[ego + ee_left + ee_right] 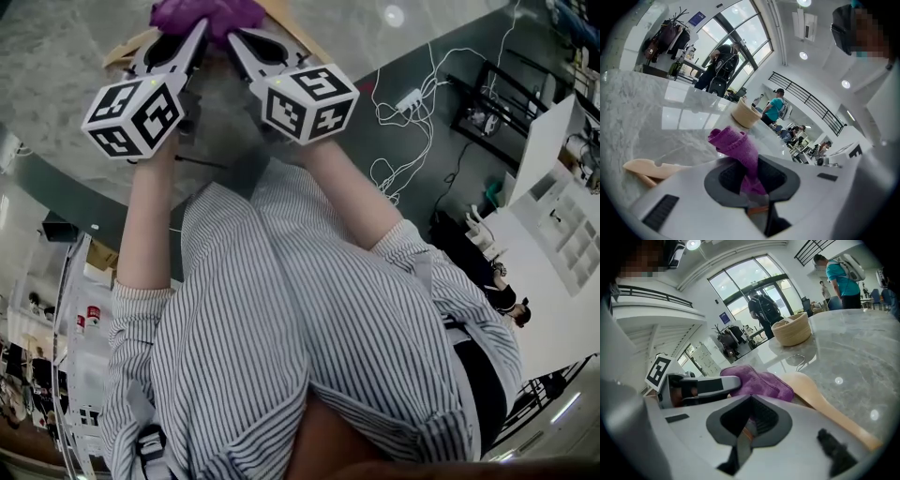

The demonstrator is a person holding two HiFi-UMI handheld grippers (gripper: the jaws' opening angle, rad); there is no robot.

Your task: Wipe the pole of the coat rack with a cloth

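A purple cloth (202, 14) is bunched at the top of the head view between both grippers. My left gripper (192, 37) is shut on it; in the left gripper view the cloth (733, 143) rises out of the closed jaws (752, 180). My right gripper (239, 39) is beside it, jaws together (750, 420), with the cloth (759, 383) just beyond its tips. The left gripper (701, 386) shows in the right gripper view too. A pale curved wooden piece (820, 401) (649, 169) lies on the marble top under the cloth. No upright pole is plainly visible.
A marble table (642, 108) carries a wooden bowl-shaped thing (791, 330) (745, 114) farther out. A distant coat stand hung with bags (670, 35) stands by the windows, with people about. Cables (403, 122) lie on the floor and a white shelf unit (562, 216) stands at the right.
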